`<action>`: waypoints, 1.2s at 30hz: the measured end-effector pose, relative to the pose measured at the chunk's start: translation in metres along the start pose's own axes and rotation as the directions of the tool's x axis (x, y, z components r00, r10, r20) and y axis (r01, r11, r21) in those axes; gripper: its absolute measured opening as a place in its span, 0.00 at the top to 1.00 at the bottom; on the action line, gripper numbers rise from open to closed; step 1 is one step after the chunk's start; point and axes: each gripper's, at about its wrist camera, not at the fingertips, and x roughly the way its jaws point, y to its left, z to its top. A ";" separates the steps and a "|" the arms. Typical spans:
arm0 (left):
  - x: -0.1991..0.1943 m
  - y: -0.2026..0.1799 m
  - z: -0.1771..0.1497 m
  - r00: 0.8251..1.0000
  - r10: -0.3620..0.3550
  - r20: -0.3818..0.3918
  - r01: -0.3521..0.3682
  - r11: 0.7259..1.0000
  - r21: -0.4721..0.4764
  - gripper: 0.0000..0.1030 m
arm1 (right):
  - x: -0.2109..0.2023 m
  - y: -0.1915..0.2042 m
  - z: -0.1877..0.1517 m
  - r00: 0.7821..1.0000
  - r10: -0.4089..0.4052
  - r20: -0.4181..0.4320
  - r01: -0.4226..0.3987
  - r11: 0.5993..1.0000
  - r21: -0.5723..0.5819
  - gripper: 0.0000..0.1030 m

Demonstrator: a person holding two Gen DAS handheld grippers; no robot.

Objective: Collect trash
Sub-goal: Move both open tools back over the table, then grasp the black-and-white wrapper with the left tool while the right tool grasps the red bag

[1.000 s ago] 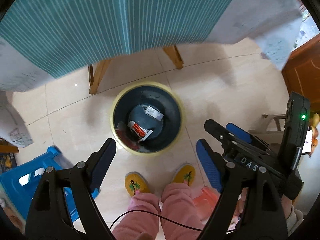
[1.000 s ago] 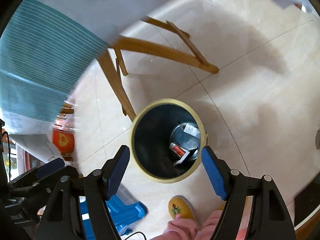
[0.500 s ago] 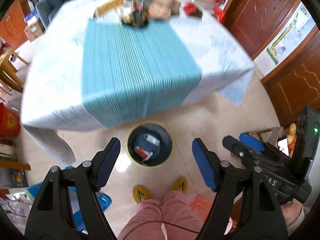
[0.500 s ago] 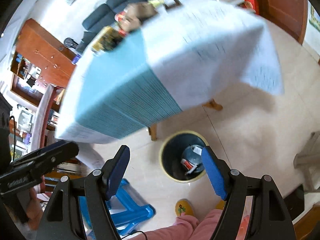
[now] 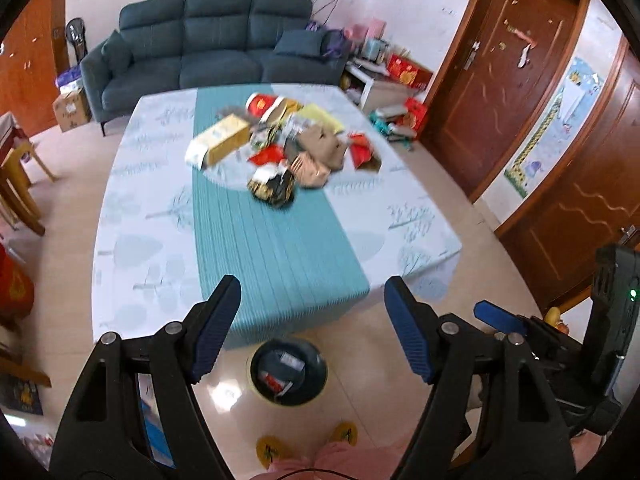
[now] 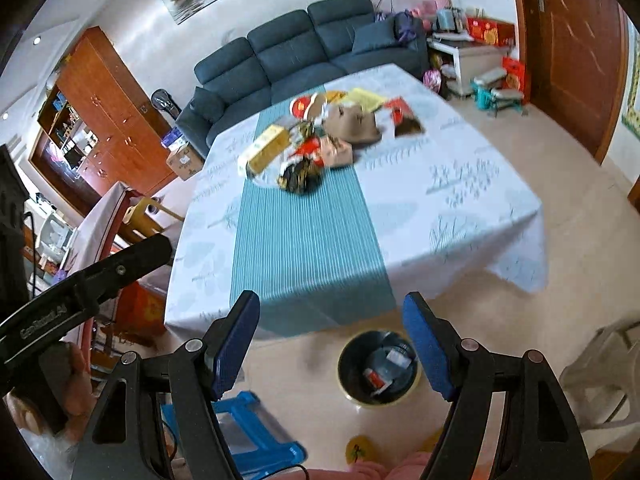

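Observation:
A pile of trash (image 5: 280, 148), boxes and wrappers, lies on the far half of the table (image 5: 152, 248), on its teal runner; it also shows in the right wrist view (image 6: 320, 136). A dark bin with a yellow rim (image 5: 288, 372) stands on the floor at the table's near edge, with a few scraps inside; the right wrist view shows it too (image 6: 378, 368). My left gripper (image 5: 312, 328) is open and empty, high above the bin. My right gripper (image 6: 332, 344) is open and empty, also above the floor before the table.
A dark blue sofa (image 5: 208, 52) stands behind the table. A blue plastic stool (image 6: 256, 436) is on the floor to the left of the bin. Wooden doors (image 5: 508, 64) are to the right, wooden chairs (image 5: 16, 184) to the left. My feet in yellow slippers (image 5: 272, 448) are near the bin.
Both grippers have risen and tilted up from looking down into the bin to looking over the table top and its trash pile. Both stay open and empty.

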 end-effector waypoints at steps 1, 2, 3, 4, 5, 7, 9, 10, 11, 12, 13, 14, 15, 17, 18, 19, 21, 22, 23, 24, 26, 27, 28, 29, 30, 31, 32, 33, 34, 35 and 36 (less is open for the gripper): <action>-0.001 0.000 0.004 1.000 -0.002 0.005 0.002 1.000 0.005 0.30 | -0.001 0.004 0.006 1.000 -0.006 0.007 0.006 1.000 -0.005 0.27; -0.003 -0.002 0.006 1.000 -0.002 0.010 0.002 1.000 0.009 0.30 | -0.001 0.003 0.008 1.000 -0.010 0.014 0.010 1.000 -0.008 0.27; -0.003 -0.003 0.011 1.000 -0.002 0.016 0.002 1.000 0.013 0.30 | -0.003 0.005 0.015 1.000 -0.013 0.025 0.014 1.000 -0.014 0.27; -0.002 -0.004 0.014 1.000 0.000 0.020 -0.001 1.000 0.015 0.30 | -0.004 0.006 0.020 0.999 -0.015 0.030 0.015 1.000 -0.016 0.27; 0.000 -0.005 0.018 1.000 0.004 0.023 -0.004 1.000 0.014 0.30 | -0.003 0.006 0.026 0.999 -0.016 0.035 0.017 1.000 -0.017 0.27; 0.008 -0.007 0.022 1.000 0.011 0.023 -0.012 1.000 0.012 0.30 | 0.002 0.003 0.038 0.999 -0.018 0.042 0.019 1.000 -0.016 0.27; 0.018 -0.007 0.029 1.000 0.025 0.017 -0.025 1.000 0.008 0.30 | 0.008 -0.003 0.051 0.999 -0.010 0.043 0.011 1.000 -0.015 0.27; 0.025 -0.007 0.035 0.999 0.038 0.011 -0.038 0.999 0.001 0.30 | 0.013 -0.007 0.057 0.999 -0.008 0.043 0.008 1.000 -0.016 0.27; 0.031 -0.007 0.037 0.999 0.046 0.007 -0.046 0.999 -0.006 0.30 | 0.018 -0.012 0.065 0.999 -0.004 0.041 0.005 1.000 -0.017 0.27; 0.041 -0.006 0.043 0.998 0.058 -0.002 -0.058 0.998 -0.020 0.30 | 0.025 -0.016 0.071 0.999 -0.002 0.038 0.002 1.000 -0.017 0.27; 0.050 -0.006 0.047 0.998 0.065 -0.010 -0.066 0.997 -0.032 0.30 | 0.033 -0.022 0.081 0.999 0.005 0.032 -0.005 1.000 -0.016 0.27; 0.059 -0.006 0.053 0.997 0.075 -0.019 -0.076 0.996 -0.045 0.30 | 0.041 -0.029 0.090 1.000 0.015 0.024 -0.015 1.000 -0.017 0.27; 0.069 -0.005 0.058 0.996 0.089 -0.029 -0.091 0.994 -0.059 0.30 | 0.049 -0.035 0.098 1.000 0.022 0.015 -0.021 1.000 -0.017 0.27; 0.087 -0.005 0.069 0.993 0.109 -0.053 -0.114 0.990 -0.089 0.30 | 0.068 -0.052 0.120 0.999 0.035 -0.014 -0.036 0.999 -0.020 0.27; 0.099 -0.005 0.077 0.991 0.114 -0.067 -0.121 0.987 -0.110 0.30 | 0.077 -0.060 0.130 0.999 0.040 -0.026 -0.041 0.999 -0.019 0.27; 0.111 -0.005 0.085 0.989 0.120 -0.081 -0.130 0.983 -0.130 0.30 | 0.086 -0.069 0.142 0.998 0.047 -0.041 -0.047 0.999 -0.020 0.27; 0.135 -0.006 0.098 0.984 0.139 -0.107 -0.155 0.976 -0.152 0.30 | 0.104 -0.085 0.164 0.996 0.056 -0.070 -0.058 0.998 -0.025 0.27; 0.143 -0.007 0.102 0.982 0.147 -0.117 -0.164 0.974 -0.157 0.30 | 0.112 -0.091 0.171 0.995 0.059 -0.081 -0.062 0.998 -0.027 0.27; 0.154 -0.007 0.107 0.979 0.158 -0.128 -0.179 0.970 -0.165 0.30 | 0.122 -0.099 0.182 0.993 0.066 -0.099 -0.069 0.997 -0.034 0.27; 0.166 -0.007 0.111 0.976 0.170 -0.139 -0.193 0.965 -0.178 0.30 | 0.130 -0.106 0.192 0.991 0.071 -0.114 -0.076 0.996 -0.040 0.27; 0.187 -0.007 0.117 0.970 0.186 -0.157 -0.216 0.956 -0.199 0.30 | 0.150 -0.119 0.209 0.987 0.071 -0.143 -0.080 0.995 -0.056 0.27; 0.198 -0.006 0.120 0.966 0.198 -0.167 -0.231 0.950 -0.209 0.30 | 0.158 -0.124 0.215 0.985 0.070 -0.155 -0.081 0.995 -0.062 0.27; 0.210 -0.004 0.122 0.961 0.209 -0.182 -0.247 0.944 -0.220 0.30 | 0.169 -0.131 0.223 0.983 0.071 -0.170 -0.083 0.994 -0.066 0.27; 0.216 -0.002 0.122 0.957 0.216 -0.194 -0.258 0.939 -0.229 0.30 | 0.180 -0.138 0.232 0.980 0.072 -0.184 -0.086 0.994 -0.068 0.27; 0.227 0.002 0.123 0.950 0.227 -0.213 -0.277 0.929 -0.246 0.30 | 0.191 -0.144 0.240 0.978 0.073 -0.195 -0.088 0.994 -0.070 0.27; 0.237 0.006 0.125 0.946 0.230 -0.227 -0.288 0.920 -0.267 0.30 | 0.200 -0.148 0.246 0.976 0.075 -0.203 -0.091 0.993 -0.071 0.27; 0.246 0.011 0.125 0.943 0.231 -0.240 -0.296 0.911 -0.286 0.30 | 0.210 -0.153 0.253 0.974 0.078 -0.211 -0.095 0.993 -0.071 0.27; 0.251 0.015 0.125 0.939 0.235 -0.251 -0.307 0.903 -0.302 0.30 | 0.220 -0.157 0.260 0.973 0.081 -0.218 -0.098 0.993 -0.070 0.27; 0.260 0.022 0.125 0.934 0.238 -0.267 -0.320 0.890 -0.326 0.30 | 0.228 -0.158 0.264 0.972 0.082 -0.221 -0.100 0.993 -0.069 0.27; 0.266 0.028 0.126 0.931 0.237 -0.278 -0.327 0.879 -0.347 0.30 | 0.238 -0.160 0.270 0.970 0.088 -0.227 -0.105 0.992 -0.064 0.27; 0.271 0.033 0.127 0.929 0.233 -0.287 -0.331 0.870 -0.366 0.30 | 0.250 -0.164 0.279 0.967 0.097 -0.236 -0.113 0.992 -0.054 0.27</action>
